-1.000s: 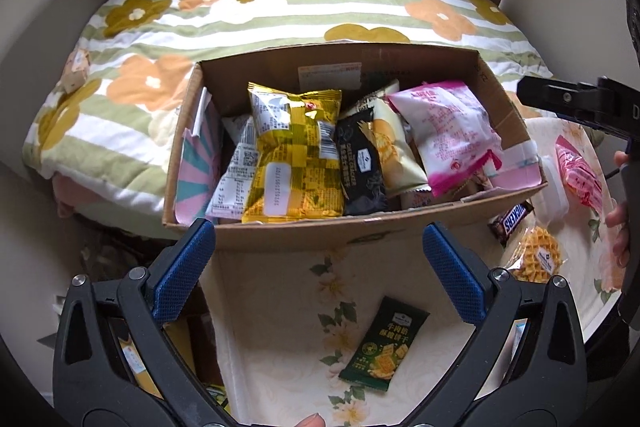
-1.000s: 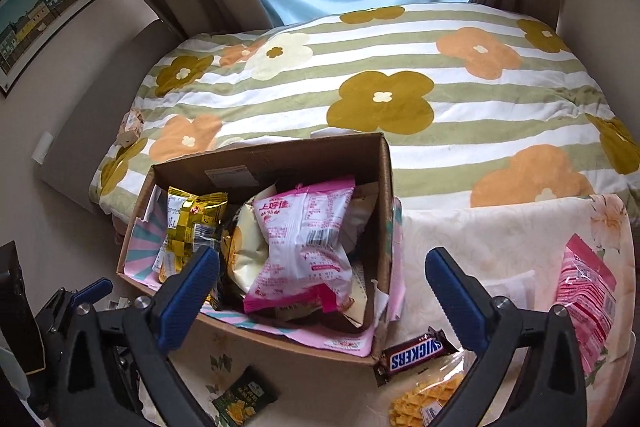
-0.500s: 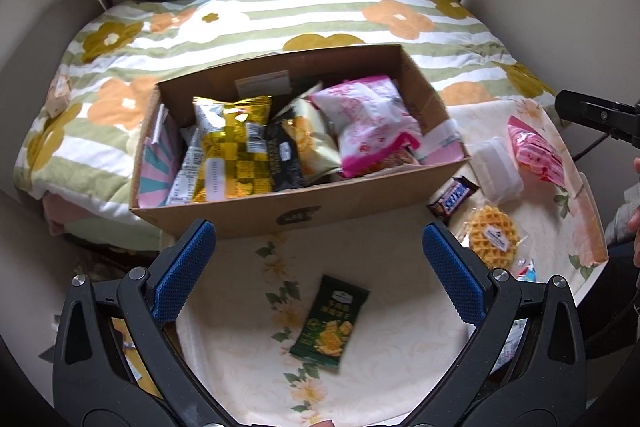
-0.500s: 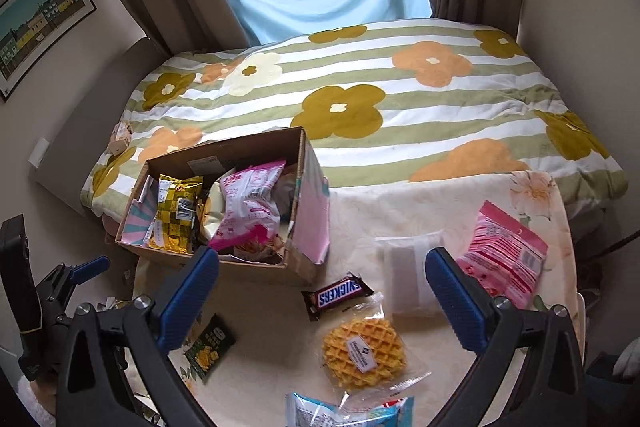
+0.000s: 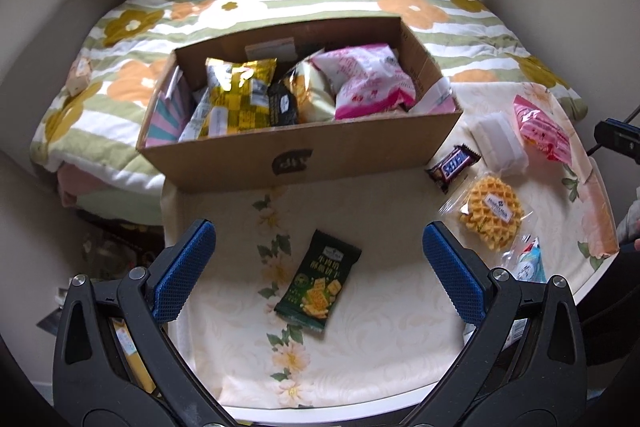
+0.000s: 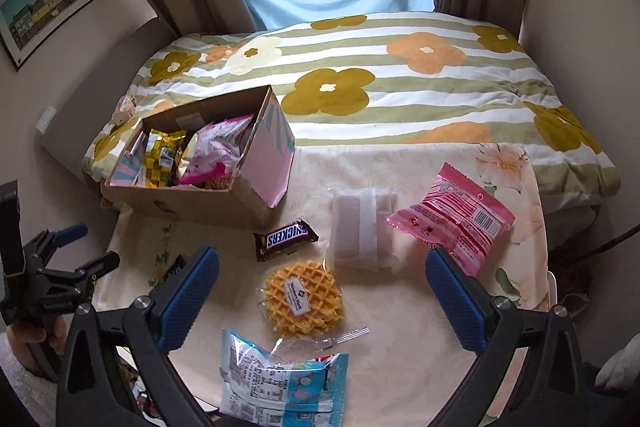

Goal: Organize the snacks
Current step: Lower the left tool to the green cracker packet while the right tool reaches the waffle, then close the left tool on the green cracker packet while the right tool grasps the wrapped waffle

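**Operator:** Cardboard first. Status of the brown open-topped cardboard box (image 5: 304, 151)?

**Technician:** It sits at the far left edge of the cream floral-cloth surface (image 5: 384, 355), against the bed, and holds several packets. Both cameras have pulled back and risen over the last second: the box filled the views then, and now most of the surface shows.

**Operator:** Left gripper (image 5: 316, 275)?

**Technician:** Released, with the blue pads spread wide and nothing between them. It hovers above the dark green biscuit packet (image 5: 318, 281), which lies flat and alone, clear of the box.

**Operator:** Items further right?

**Technician:** In order:
- a brown Snickers bar (image 6: 286, 235) just beside the box corner;
- a round yellow waffle in clear wrap (image 6: 304, 299) near it;
- a blue-and-white foil packet (image 6: 280, 383) at the near edge;
- a translucent white wrapped block (image 6: 362, 227);
- a pink foil packet (image 6: 452, 217) at the far right.

**Operator:** Right gripper (image 6: 320, 291)?

**Technician:** Likewise released and empty, held above the waffle.

**Operator:** Meaning for the task?

**Technician:** The retreat suggests a deposit is complete and the next selection is under way. Six loose items remain outside the box. Judged by alignment, the green packet suits the left gripper and the waffle the right.
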